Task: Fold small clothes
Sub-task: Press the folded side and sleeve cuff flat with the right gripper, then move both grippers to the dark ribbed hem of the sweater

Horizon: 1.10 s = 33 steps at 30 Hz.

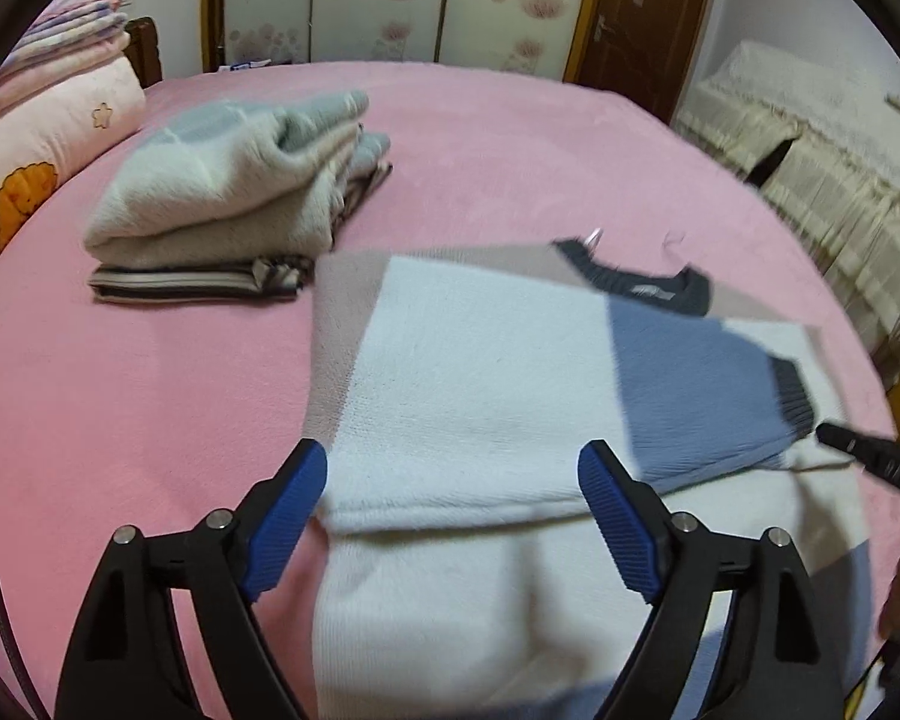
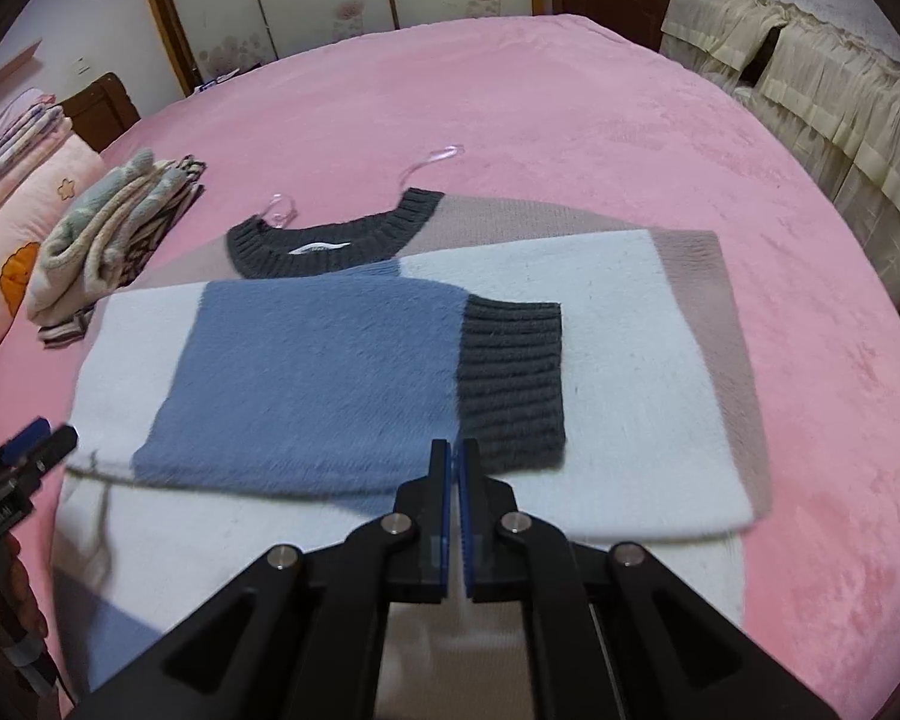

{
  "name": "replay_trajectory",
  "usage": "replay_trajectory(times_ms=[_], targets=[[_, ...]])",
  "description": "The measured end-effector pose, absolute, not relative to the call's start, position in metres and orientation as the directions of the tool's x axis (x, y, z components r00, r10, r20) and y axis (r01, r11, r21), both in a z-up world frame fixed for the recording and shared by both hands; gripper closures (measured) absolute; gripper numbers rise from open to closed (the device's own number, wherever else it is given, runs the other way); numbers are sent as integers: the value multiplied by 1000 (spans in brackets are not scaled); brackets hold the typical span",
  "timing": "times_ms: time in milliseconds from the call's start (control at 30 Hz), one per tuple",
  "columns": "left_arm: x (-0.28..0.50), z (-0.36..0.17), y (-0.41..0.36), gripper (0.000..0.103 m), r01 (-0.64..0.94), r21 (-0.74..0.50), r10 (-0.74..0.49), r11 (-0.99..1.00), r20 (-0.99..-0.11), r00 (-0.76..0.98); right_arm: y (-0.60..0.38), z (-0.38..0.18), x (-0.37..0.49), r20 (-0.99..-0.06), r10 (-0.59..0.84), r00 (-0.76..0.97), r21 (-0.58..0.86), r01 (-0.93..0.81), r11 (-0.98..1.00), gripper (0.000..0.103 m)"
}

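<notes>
A colour-block sweater (image 1: 480,372) (image 2: 600,360) in white, blue and beige lies flat on the pink bed (image 1: 510,138). Its blue sleeve (image 2: 306,372) is folded across the body, ending in a dark grey ribbed cuff (image 2: 510,384). The dark collar (image 2: 330,240) points to the far side. My left gripper (image 1: 453,462) is open, its blue pads spread wide above the sweater's folded white edge without pressing it. My right gripper (image 2: 455,450) is shut at the near edge of the sleeve by the cuff, with nothing visible between its pads; its tip (image 1: 834,438) shows beside the cuff.
A stack of folded clothes (image 1: 228,180) (image 2: 102,240) sits to the far left of the sweater. Pillows and blankets (image 1: 42,138) are piled at the left edge. A clear hanger (image 2: 438,156) lies just beyond the collar. Cloth-covered furniture (image 2: 810,90) stands right of the bed.
</notes>
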<state>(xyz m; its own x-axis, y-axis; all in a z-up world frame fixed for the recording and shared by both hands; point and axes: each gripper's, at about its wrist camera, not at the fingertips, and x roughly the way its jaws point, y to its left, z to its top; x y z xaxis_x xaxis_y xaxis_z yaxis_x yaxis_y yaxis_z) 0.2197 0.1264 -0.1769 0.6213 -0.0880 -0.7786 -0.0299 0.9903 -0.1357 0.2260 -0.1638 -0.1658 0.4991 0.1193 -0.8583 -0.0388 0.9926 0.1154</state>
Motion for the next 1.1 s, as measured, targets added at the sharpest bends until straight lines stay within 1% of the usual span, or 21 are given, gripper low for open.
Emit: replay_trajectory(times_ms=[100, 167, 233, 300, 500, 667, 767, 833, 967, 1100], targets=[[200, -153, 124, 16, -32, -154, -99, 988, -764, 637, -162, -152, 208, -851, 139, 507, 134, -47, 990, 99], [185, -138, 122, 13, -29, -153, -98, 988, -754, 650, -163, -141, 195, -843, 145, 519, 141, -48, 989, 92], [170, -124, 120, 10, -26, -137, -85, 990, -743, 664, -164, -125, 181, -827, 147, 543, 145, -46, 988, 80], [154, -109, 117, 6, -30, -119, -67, 992, -728, 682, -165, -110, 169, -810, 149, 566, 149, -46, 988, 76], [120, -77, 111, 5, -41, -129, -61, 991, -698, 713, -165, -69, 138, -758, 175, 628, 166, -74, 983, 73], [95, -53, 109, 5, -58, -134, -50, 989, -681, 731, -164, -40, 111, -715, 186, 674, 168, -93, 981, 68], [81, -42, 109, 4, -68, -141, -43, 988, -664, 747, -165, -30, 96, -698, 187, 691, 165, -99, 981, 63], [70, -34, 109, 1, -77, -142, -35, 987, -653, 757, -165, -24, 86, -688, 183, 702, 161, -99, 982, 60], [49, -22, 107, 1, -80, -142, -29, 987, -633, 774, -167, -15, 66, -678, 181, 712, 157, -100, 983, 57], [34, -23, 108, 1, -73, -133, -31, 988, -648, 761, -170, -12, 40, -661, 189, 727, 157, -112, 981, 50]])
